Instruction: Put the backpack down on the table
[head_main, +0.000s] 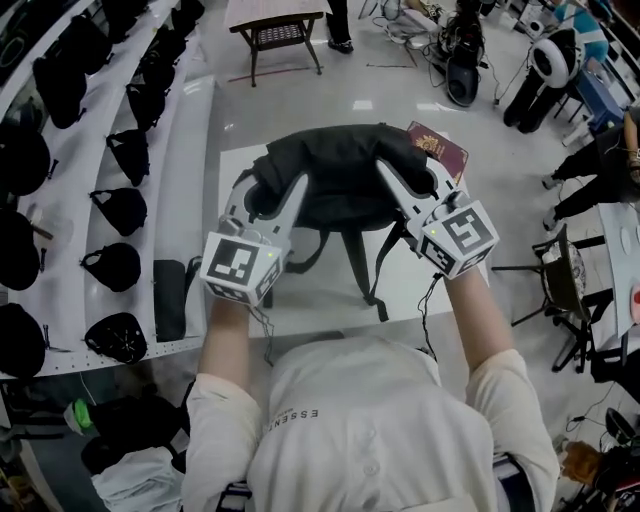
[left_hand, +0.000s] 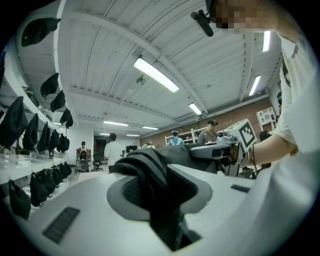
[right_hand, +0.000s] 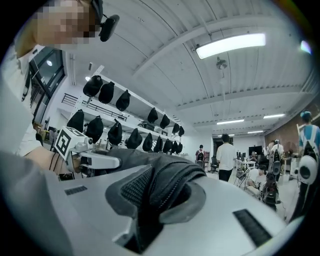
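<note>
A black backpack (head_main: 340, 170) hangs between my two grippers above the white table (head_main: 310, 305), with its straps (head_main: 352, 262) dangling toward the tabletop. At the bag's left shoulder my left gripper (head_main: 272, 195) is shut on a fold of black fabric (left_hand: 150, 182). My right gripper (head_main: 403, 187) is shut on the right shoulder, with mesh-backed fabric (right_hand: 161, 186) bunched between its jaws. Both grippers point level. Each gripper view shows the other gripper across the bag: the right gripper (left_hand: 222, 149) and the left gripper (right_hand: 95, 161). Whether the bag's bottom touches the table is hidden.
A dark red booklet (head_main: 437, 148) lies at the table's far right corner. A flat black item (head_main: 170, 298) lies beside the table's left edge. Shelves of black bags (head_main: 120, 210) run along the left. A folding chair (head_main: 560, 290) stands right, a wooden side table (head_main: 282, 30) beyond.
</note>
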